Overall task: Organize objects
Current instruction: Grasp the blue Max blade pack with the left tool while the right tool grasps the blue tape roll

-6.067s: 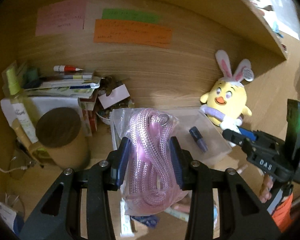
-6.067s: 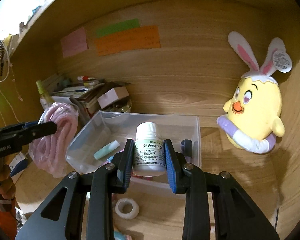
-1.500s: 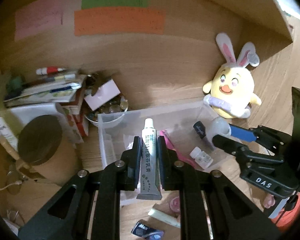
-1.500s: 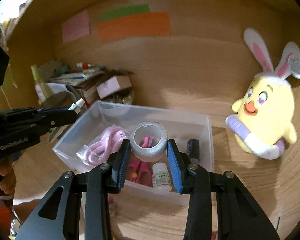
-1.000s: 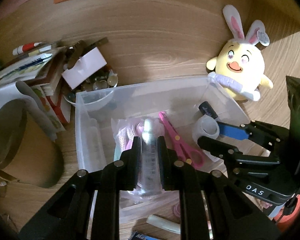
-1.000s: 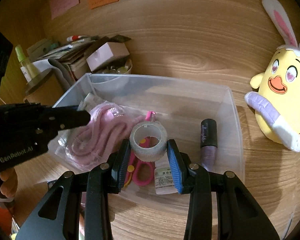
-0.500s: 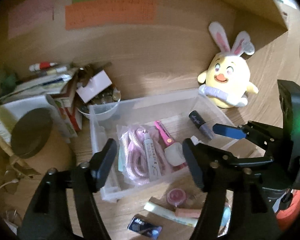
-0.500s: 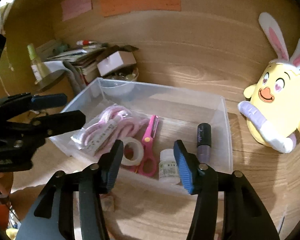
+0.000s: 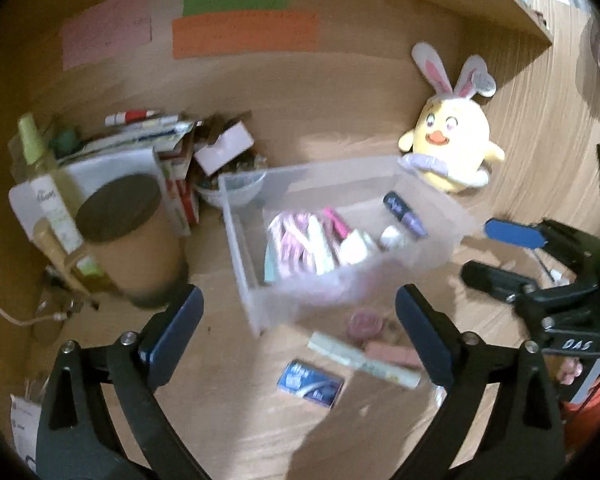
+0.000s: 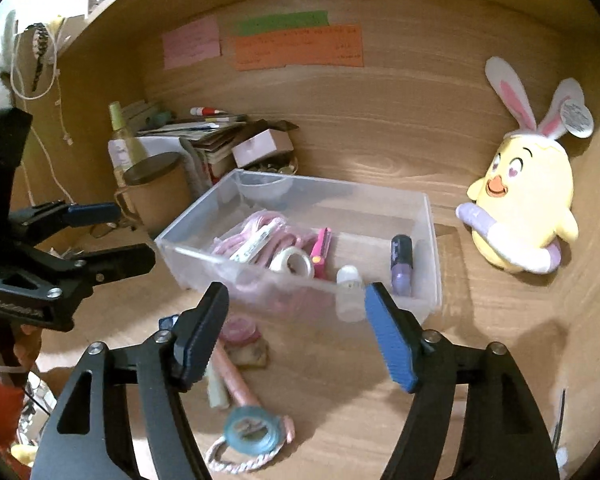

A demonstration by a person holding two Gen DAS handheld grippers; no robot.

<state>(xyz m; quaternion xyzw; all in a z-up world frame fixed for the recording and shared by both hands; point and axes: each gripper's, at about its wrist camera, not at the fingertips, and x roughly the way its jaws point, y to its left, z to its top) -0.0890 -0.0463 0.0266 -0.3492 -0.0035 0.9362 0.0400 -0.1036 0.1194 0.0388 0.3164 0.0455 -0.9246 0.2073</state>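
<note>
A clear plastic bin (image 9: 244,264) (image 10: 428,240) sits on the wooden desk. It holds a bagged pink rope (image 10: 256,232), a white tube (image 10: 254,246), a tape roll (image 10: 292,262), pink scissors (image 10: 320,252), a small white bottle (image 10: 348,280) and a purple tube (image 10: 401,266). My left gripper (image 9: 298,332) is open and empty, in front of the bin. My right gripper (image 10: 296,336) is open and empty, before the bin's near wall. Loose on the desk lie a pink jar (image 9: 365,322), a pale stick (image 9: 364,364), a blue packet (image 9: 310,382) and a teal ring (image 10: 252,430).
A yellow bunny-eared plush (image 10: 520,200) stands right of the bin. A brown lidded cylinder (image 9: 128,236), a bottle (image 9: 44,184), stacked papers and a small bowl (image 9: 240,188) crowd the left back. Sticky notes (image 10: 300,46) hang on the back panel.
Both grippers let go of their loads, the tube and the tape roll, into the bin, opened wide and pulled back and up from it.
</note>
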